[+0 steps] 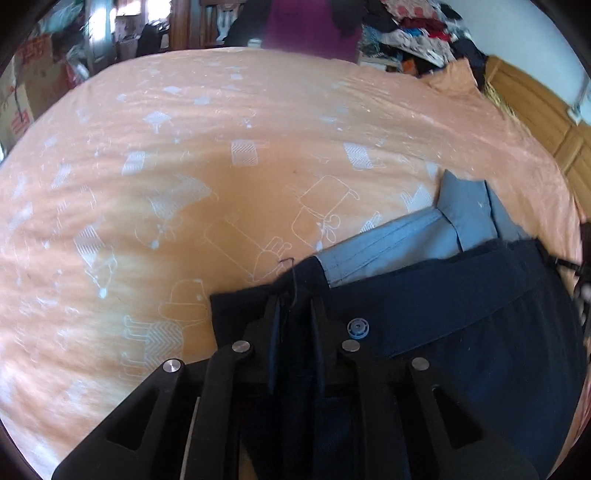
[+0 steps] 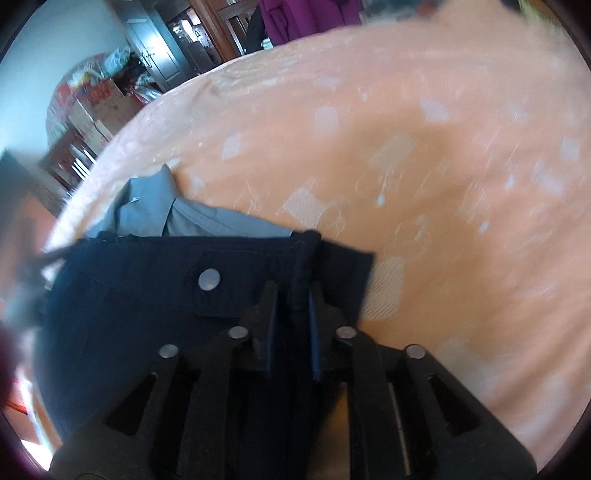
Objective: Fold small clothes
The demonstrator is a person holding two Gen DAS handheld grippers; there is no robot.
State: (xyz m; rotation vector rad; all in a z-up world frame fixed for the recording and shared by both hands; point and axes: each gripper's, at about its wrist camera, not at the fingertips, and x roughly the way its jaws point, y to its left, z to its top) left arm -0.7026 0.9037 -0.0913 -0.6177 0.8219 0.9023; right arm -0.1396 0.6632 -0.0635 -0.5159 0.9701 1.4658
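A dark navy garment (image 1: 461, 314) is held above the orange patterned bedspread (image 1: 184, 166), w/ a grey-blue folded shirt (image 1: 424, 229) lying on the bed just beyond it. The left gripper (image 1: 294, 310) is seen nearly closed, fingers pinching a navy edge w/ loose thread. The right gripper (image 2: 291, 295) is likewise clamped narrow on a thick seam of the same garment. A blue plastic snap (image 1: 357, 328) is shown only in the left view; a silver snap cap (image 2: 209, 279) only in the right, which is blurred. Piled clothes (image 1: 417, 29) are visible only at left-view background.
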